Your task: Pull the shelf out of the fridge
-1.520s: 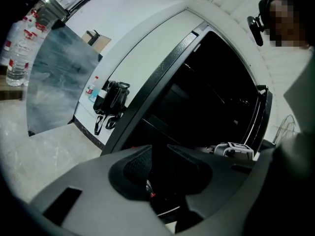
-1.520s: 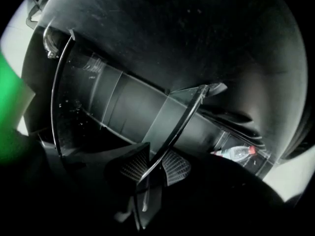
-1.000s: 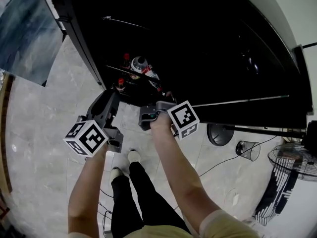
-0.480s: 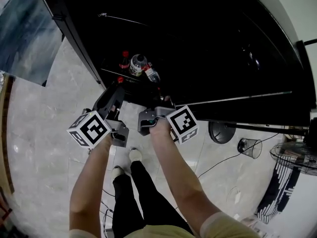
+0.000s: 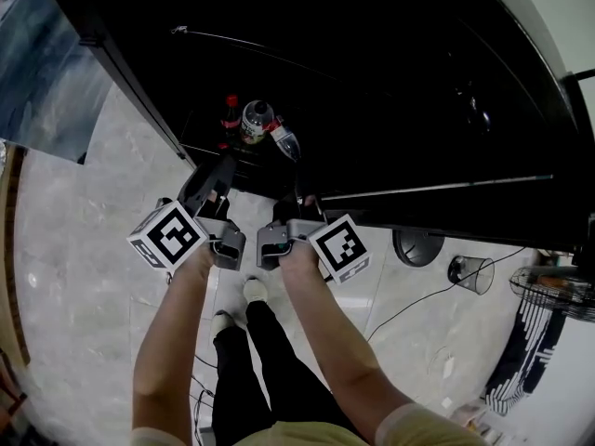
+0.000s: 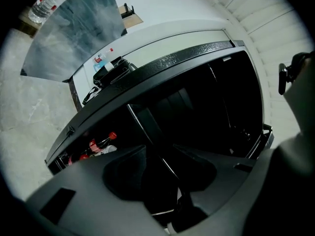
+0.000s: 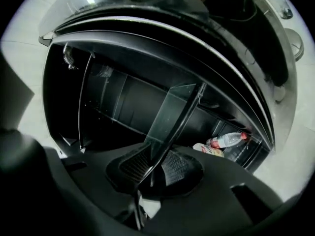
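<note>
Bottles (image 5: 257, 119), wire bin (image 5: 468, 272), floor fan (image 5: 558, 297)

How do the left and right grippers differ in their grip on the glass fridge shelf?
Left gripper: jaws have just been opening, now wide apart, with the edge of the clear glass shelf loose between them. Right gripper: jaws clamped on that edge. Both point into the black fridge.

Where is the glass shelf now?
In the right gripper view, the glass shelf runs edge-on up the middle, gripped by the right gripper, bottles to its right.
</note>
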The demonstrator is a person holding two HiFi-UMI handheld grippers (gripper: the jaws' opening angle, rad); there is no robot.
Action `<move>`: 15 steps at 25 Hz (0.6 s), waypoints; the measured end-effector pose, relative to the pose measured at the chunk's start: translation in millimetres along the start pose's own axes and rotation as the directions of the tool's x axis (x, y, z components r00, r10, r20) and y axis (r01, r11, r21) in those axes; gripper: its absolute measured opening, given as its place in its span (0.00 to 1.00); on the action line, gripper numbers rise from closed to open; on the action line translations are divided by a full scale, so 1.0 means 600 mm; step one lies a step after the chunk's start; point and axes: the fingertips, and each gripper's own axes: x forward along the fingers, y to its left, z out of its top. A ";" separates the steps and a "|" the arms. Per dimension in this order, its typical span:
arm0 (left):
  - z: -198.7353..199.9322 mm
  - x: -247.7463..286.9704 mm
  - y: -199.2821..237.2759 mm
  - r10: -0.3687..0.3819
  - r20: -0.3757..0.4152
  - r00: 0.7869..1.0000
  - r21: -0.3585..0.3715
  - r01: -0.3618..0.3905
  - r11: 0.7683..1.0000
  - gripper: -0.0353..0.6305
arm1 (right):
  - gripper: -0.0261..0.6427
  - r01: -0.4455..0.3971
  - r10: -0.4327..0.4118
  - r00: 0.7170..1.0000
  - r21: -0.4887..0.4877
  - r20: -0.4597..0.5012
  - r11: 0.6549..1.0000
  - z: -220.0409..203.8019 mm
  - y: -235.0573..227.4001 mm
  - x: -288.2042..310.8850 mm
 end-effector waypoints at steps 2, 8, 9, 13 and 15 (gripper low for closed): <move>0.001 0.003 0.000 0.009 0.002 1.000 -0.001 -0.009 1.000 0.28 | 0.15 0.014 -0.014 1.000 -0.017 -0.009 1.000 -0.001 -0.002 -0.006; -0.004 0.012 0.001 0.010 0.007 1.000 -0.022 -0.010 1.000 0.27 | 0.15 -0.009 0.008 1.000 -0.030 -0.020 0.999 -0.005 0.000 -0.020; -0.004 0.014 -0.002 -0.006 0.010 1.000 -0.034 0.006 0.999 0.27 | 0.15 -0.013 0.012 1.000 -0.026 -0.023 1.000 -0.007 0.000 -0.022; -0.001 0.009 -0.013 -0.004 0.015 1.000 -0.026 0.004 1.000 0.27 | 0.15 -0.015 0.014 0.999 -0.025 -0.032 1.000 -0.015 0.004 -0.035; -0.003 0.007 -0.014 -0.015 0.019 1.000 -0.027 0.016 1.000 0.27 | 0.15 -0.017 0.016 0.999 -0.024 -0.035 1.000 -0.018 0.008 -0.044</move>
